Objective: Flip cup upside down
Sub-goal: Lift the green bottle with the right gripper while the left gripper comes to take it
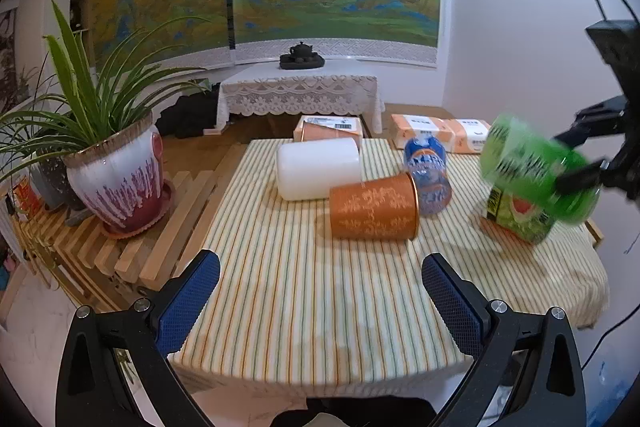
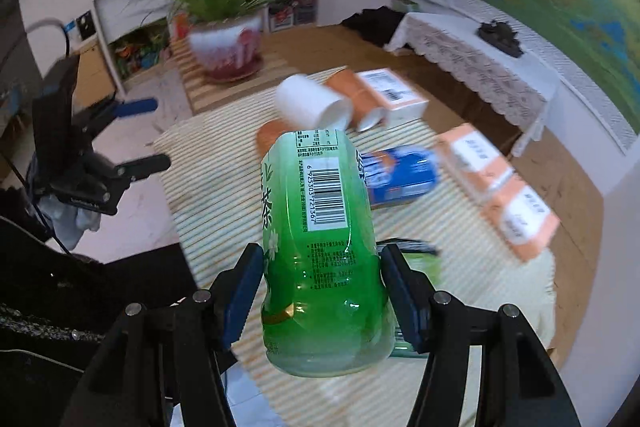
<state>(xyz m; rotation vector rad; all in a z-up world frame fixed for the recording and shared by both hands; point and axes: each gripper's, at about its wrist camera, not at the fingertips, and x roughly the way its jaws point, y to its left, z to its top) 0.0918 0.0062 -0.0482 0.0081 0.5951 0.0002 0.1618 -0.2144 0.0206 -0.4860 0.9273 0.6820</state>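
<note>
The left tool [image 1: 320, 291] hovers level over the near edge of the striped tabletop [image 1: 304, 307], jaws spread wide, holding nothing. Ahead of it, the white cup [image 1: 319, 167] lies on its side, touching the orange patterned cup [image 1: 374, 207], which also lies on its side with its mouth to the right. A blue-labelled bottle [image 1: 428, 173] lies just beside the orange cup's rim; its writing is illegible. At the right, the right tool [image 2: 320, 293] is clamped on a green bottle [image 2: 320, 247], tilted above the tabletop over a green carton [image 1: 520, 215]. Only the right wrist view shows the bottle's label: a barcode numbered 6 925303 721367, the character 茶 and fine print too small to read. That view also shows barcode labels on the orange packs [image 2: 496, 187] beyond the tabletop.
</note>
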